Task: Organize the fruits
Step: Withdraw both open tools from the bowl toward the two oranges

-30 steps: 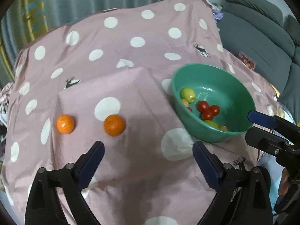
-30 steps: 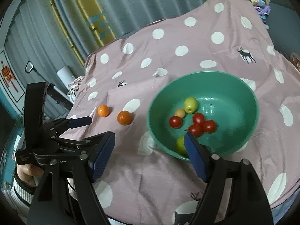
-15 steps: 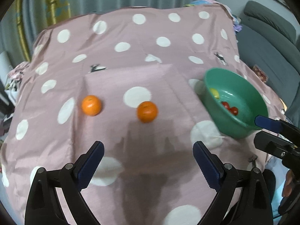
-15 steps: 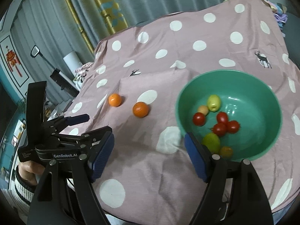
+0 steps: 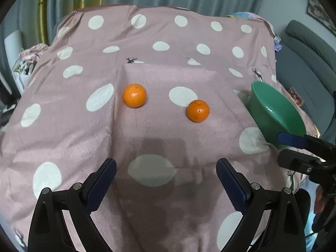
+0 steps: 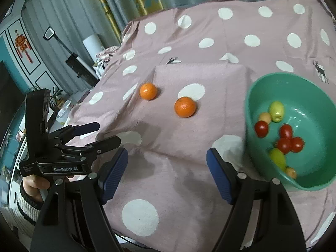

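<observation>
Both our grippers gape empty, left gripper [image 5: 166, 177] and right gripper [image 6: 167, 169], ribbed blue pads over the soft dotted pink cloth [image 5: 63, 136]. Two round dimpled oranges [image 5: 134, 95] [image 5: 198, 110] lie apart, left of the smooth green bowl [image 6: 315, 183] holding glossy cherry tomatoes [image 6: 289, 141].

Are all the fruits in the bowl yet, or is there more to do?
Partly done. The green bowl already holds small fruits: red tomatoes and some yellow-green ones. Nothing is in hand: the left gripper and right gripper are both open and empty. Two oranges are left on the spotted cloth, the near orange closer to the bowl and the far orange.
</observation>
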`<act>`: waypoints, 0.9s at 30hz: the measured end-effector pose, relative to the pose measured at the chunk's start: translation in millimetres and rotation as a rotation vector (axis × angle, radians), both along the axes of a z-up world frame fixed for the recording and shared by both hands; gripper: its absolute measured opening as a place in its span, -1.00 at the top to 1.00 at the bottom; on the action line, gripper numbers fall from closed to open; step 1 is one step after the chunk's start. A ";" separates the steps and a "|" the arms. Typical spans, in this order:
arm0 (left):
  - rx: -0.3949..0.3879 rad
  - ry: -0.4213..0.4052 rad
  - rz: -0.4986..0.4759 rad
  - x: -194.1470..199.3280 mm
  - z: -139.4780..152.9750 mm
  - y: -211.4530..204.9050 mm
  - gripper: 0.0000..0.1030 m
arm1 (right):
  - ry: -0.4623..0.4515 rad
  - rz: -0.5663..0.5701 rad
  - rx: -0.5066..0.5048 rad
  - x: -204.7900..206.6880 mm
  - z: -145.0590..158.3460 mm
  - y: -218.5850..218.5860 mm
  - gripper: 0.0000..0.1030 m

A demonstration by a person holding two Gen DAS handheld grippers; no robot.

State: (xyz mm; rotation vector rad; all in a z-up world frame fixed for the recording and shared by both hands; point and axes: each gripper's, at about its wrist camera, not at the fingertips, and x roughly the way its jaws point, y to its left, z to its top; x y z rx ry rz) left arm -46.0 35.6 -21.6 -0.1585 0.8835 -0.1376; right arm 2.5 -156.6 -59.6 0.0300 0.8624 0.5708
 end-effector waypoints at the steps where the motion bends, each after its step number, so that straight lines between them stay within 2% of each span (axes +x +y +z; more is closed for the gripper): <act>1: -0.011 -0.003 -0.003 -0.8 -1.4 2.4 -0.85 | 0.005 0.004 -0.004 1.2 -1.8 2.7 -0.51; 5: -0.022 -0.010 0.003 -2.1 -4.7 9.9 -0.85 | 0.031 0.017 -0.020 7.3 -10.4 12.3 -0.51; 15: 0.020 -0.011 0.043 6.0 -7.2 25.9 -0.85 | 0.063 0.019 -0.049 23.7 -18.6 27.0 -0.51; 21: 0.003 -0.015 0.034 11.0 -9.8 36.0 -0.85 | 0.074 0.021 -0.070 33.2 -23.1 35.8 -0.51; 27: -0.053 -0.032 0.007 16.7 -8.6 48.9 -0.85 | 0.084 0.006 -0.087 47.9 -28.8 40.3 -0.51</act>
